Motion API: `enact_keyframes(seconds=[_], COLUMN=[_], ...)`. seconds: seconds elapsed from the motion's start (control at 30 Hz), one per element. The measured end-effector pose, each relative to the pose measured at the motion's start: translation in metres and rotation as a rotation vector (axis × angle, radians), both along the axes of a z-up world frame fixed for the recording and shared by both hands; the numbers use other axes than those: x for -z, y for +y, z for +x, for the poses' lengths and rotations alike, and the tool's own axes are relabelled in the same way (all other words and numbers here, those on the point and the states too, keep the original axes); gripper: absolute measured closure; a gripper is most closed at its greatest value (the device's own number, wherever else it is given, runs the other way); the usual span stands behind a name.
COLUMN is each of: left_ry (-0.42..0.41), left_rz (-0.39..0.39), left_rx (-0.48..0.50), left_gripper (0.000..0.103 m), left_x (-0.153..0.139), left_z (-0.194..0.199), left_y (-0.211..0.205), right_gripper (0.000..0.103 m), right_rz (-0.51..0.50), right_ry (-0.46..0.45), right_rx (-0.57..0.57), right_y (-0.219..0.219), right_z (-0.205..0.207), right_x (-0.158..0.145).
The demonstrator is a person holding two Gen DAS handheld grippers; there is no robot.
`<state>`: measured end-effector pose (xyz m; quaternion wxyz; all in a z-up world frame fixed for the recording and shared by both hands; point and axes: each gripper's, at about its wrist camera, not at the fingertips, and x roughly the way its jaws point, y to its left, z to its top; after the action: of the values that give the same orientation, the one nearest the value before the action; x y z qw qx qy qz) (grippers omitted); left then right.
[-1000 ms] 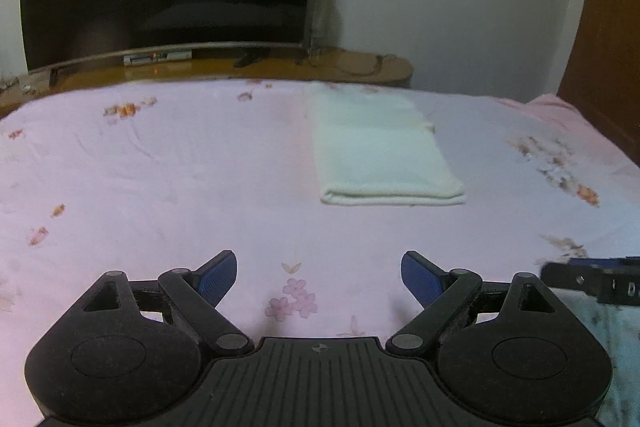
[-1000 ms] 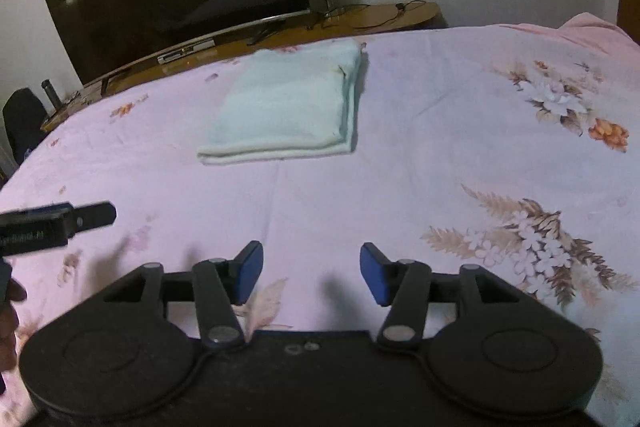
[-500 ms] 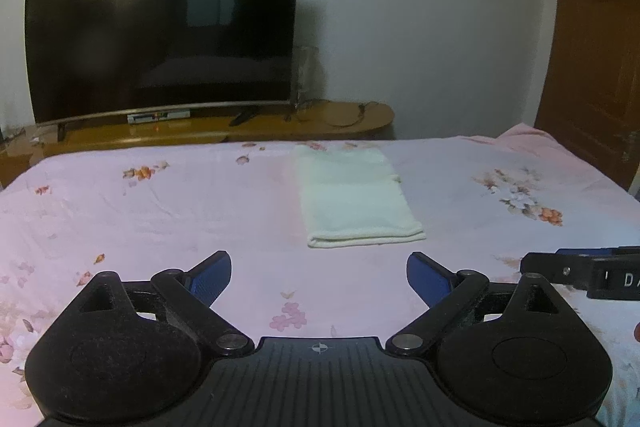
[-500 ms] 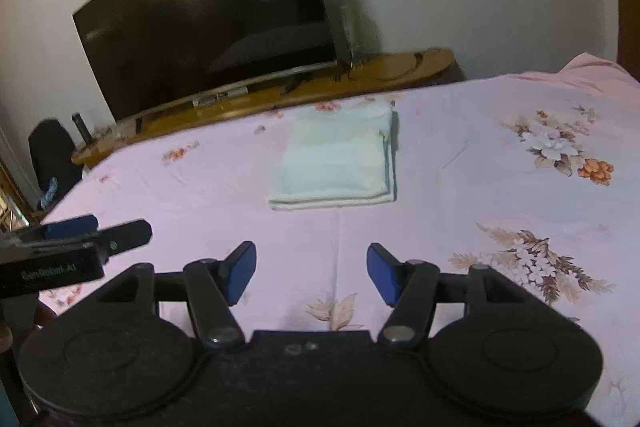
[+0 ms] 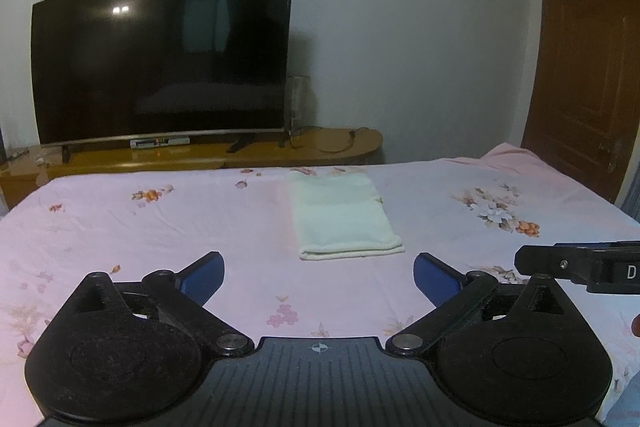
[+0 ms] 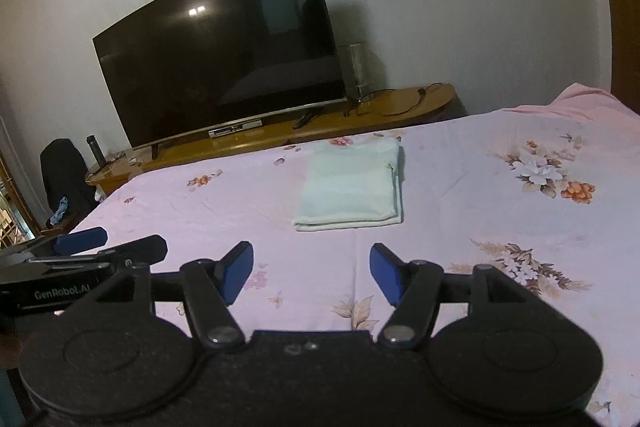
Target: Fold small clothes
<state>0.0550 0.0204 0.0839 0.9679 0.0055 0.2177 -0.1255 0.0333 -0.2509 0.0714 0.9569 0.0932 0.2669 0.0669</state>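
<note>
Cloth: pale, whitish folded cloth [image 5: 345, 221] lying flat on the bed, folded edge toward the grippers, layers stacked neat. It's my landmark for the rest.
Bed: pink sheet [image 5: 160, 227] with flower prints, a few soft wrinkles left of the cloth, a bigger flower bunch printed to its right.
Left gripper: the left gripper [image 5: 319, 277] hangs over the sheet on the near side of the cloth, well apart from it. Its jaws have just been opening and now stand really wide, blue pads [image 5: 202, 277] splayed, nothing between them but bare sheet.
Right gripper: the right gripper [image 6: 311, 269] is also on the near side of the cloth, not touching it. Jaws have just been opening too, spread less than the left ones, and nothing's caught in there either.
Side by side: each gripper pokes into the other's view, so they're close together, both aimed at the cloth.
TV: big dark TV [image 5: 160, 57] sits behind the cloth, past the far edge of the bed, on a low wooden stand [image 5: 200, 155].
Door: brown wooden door [image 5: 580, 67] off to the right of the cloth, by the wall.
</note>
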Motion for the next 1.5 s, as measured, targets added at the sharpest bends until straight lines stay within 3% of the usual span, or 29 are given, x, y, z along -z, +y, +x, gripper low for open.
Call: enact_keyframes(seconds=[0.2, 0.3, 0.33, 0.37, 0.5, 0.63, 0.73, 0.93, 1.1, 1.17, 1.2, 1.3, 1.37, 1.5], left_ry=[-0.004, 0.115, 0.156, 0.209, 0.349, 0.455, 0.493, 0.533, 0.549, 0.54, 0.535, 0.526, 0.519, 0.485], left_rz=[0.008, -0.073, -0.12, -0.146, -0.229, -0.289, -0.351, -0.467, -0.466, -0.447, -0.426, -0.404, -0.381, -0.331], left_rx=[0.005, 0.029, 0.052, 0.066, 0.062, 0.085, 0.101, 0.182, 0.217, 0.215, 0.209, 0.2, 0.195, 0.19], left_gripper=[0.003, 0.007, 0.023, 0.028, 0.03, 0.03, 0.03, 0.03, 0.03, 0.037, 0.047, 0.059, 0.065, 0.072], left_x=[0.021, 0.048, 0.058, 0.069, 0.117, 0.16, 0.18, 0.196, 0.197, 0.197, 0.196, 0.196, 0.192, 0.174], left_z=[0.061, 0.127, 0.151, 0.178, 0.275, 0.353, 0.386, 0.437, 0.467, 0.472, 0.472, 0.479, 0.478, 0.467], left_y=[-0.008, -0.008, -0.005, -0.004, 0.001, -0.005, -0.008, -0.025, -0.049, -0.056, -0.057, -0.061, -0.067, -0.065], right_gripper=[0.038, 0.037, 0.037, 0.037, 0.037, 0.037, 0.036, 0.035, 0.035, 0.035, 0.035, 0.038, 0.063, 0.071], right_rz=[-0.031, -0.01, 0.016, 0.059, 0.278, 0.375, 0.424, 0.473, 0.471, 0.452, 0.434, 0.324, 0.27, 0.196], right_ry=[0.018, 0.031, 0.056, 0.073, 0.147, 0.203, 0.238, 0.279, 0.277, 0.281, 0.288, 0.298, 0.308, 0.268], right_rx=[-0.005, 0.01, 0.027, 0.038, 0.084, 0.125, 0.12, 0.055, -0.017, -0.06, -0.082, -0.11, -0.127, -0.127], right_y=[-0.002, -0.018, -0.029, -0.04, -0.088, -0.117, -0.129, -0.145, -0.144, -0.138, -0.133, -0.116, -0.107, -0.095], right_z=[0.031, 0.076, 0.1, 0.121, 0.21, 0.284, 0.326, 0.383, 0.41, 0.418, 0.423, 0.429, 0.43, 0.423], right_x=[0.011, 0.025, 0.033, 0.04, 0.078, 0.118, 0.147, 0.183, 0.187, 0.186, 0.185, 0.179, 0.175, 0.16])
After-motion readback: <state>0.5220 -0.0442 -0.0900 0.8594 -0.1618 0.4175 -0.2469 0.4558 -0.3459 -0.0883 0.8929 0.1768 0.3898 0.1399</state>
